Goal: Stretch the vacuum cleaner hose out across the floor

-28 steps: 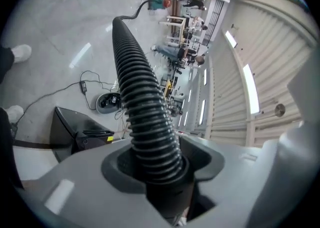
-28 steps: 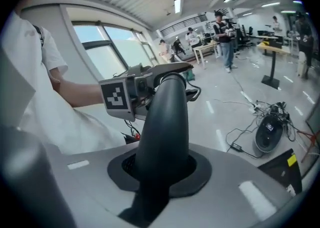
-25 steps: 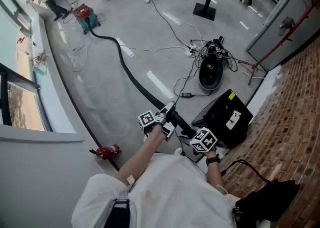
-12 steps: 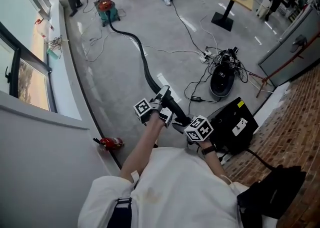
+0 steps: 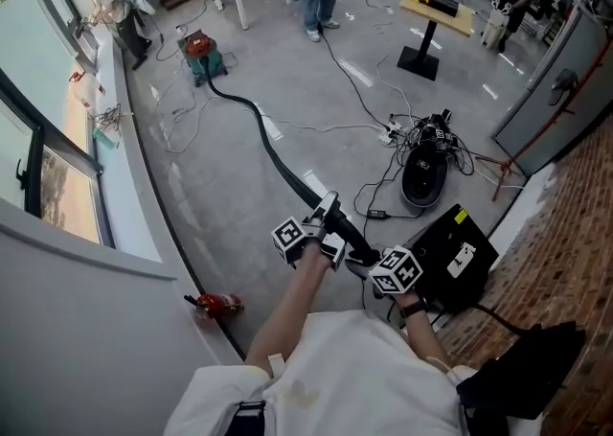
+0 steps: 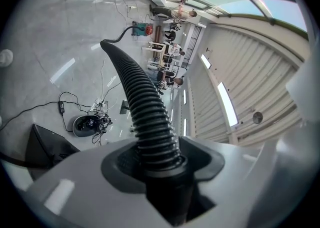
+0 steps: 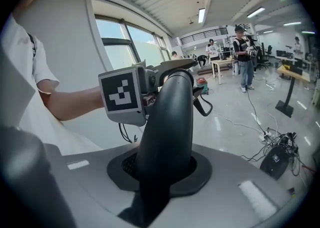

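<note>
left gripper (image 5: 329, 217) fingers clamped on ribbed black hose (image 6: 145, 111) | right gripper (image 5: 362, 257) fingers just been closing, squeezing its smooth rigid tube end (image 7: 167, 122) | hose snakes over grey concrete floor (image 5: 230, 175) to vacuum (image 5: 203, 53)

White shirt (image 5: 364, 377), black wristwatch (image 5: 410, 308); left tool (image 5: 329, 216) and right tool (image 5: 361, 257) carry marker cubes (image 5: 289, 236)

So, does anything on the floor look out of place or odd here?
A red extinguisher lies on its side at the foot of the wall, where it could roll. Loose cables sit in a tangle on the open floor, a trip hazard. The hose bends but looks undamaged.
</note>
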The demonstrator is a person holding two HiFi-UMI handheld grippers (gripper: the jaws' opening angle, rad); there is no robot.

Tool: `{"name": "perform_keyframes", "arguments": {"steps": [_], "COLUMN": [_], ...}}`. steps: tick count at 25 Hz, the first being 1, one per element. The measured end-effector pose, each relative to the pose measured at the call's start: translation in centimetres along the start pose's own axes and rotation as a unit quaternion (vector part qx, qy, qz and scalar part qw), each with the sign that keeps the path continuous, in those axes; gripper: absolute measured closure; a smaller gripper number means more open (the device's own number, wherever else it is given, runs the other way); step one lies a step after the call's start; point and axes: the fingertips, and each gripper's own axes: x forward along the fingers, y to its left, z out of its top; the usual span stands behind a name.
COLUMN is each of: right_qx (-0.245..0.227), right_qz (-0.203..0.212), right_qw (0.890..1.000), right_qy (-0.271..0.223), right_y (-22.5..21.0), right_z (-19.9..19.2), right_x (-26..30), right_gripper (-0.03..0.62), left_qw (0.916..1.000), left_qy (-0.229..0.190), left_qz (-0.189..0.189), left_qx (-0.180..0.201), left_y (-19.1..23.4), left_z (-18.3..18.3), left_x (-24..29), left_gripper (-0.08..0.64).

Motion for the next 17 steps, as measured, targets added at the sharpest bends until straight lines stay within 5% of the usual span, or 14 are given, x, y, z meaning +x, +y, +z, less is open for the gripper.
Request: {"name": "perform_keyframes", "arguments": {"steps": [6,17], "right_qx": [-0.005,-0.009], "right_qz": [0.007,0.022], "right_qw": [1.0,1.0], "right_qy": [-0.003,0.002], "right_y": [0.1,1.5], "right_z": [-1.8,-3.6], "right_x": [-0.8,-0.1], "right_gripper": [0.529,0.524], "left_qw": [0.9972,0.9954], "left_qy": [-0.035,-0.053], "left_qz": [-0.012,0.004], "left_qx": [-0.065,-0.08], "left_y": [1.6,2.7], "left_z": [-1.0,-1.4], "left_x": [-0.9,-3.0], "left_gripper": [0.35,0.35]}}
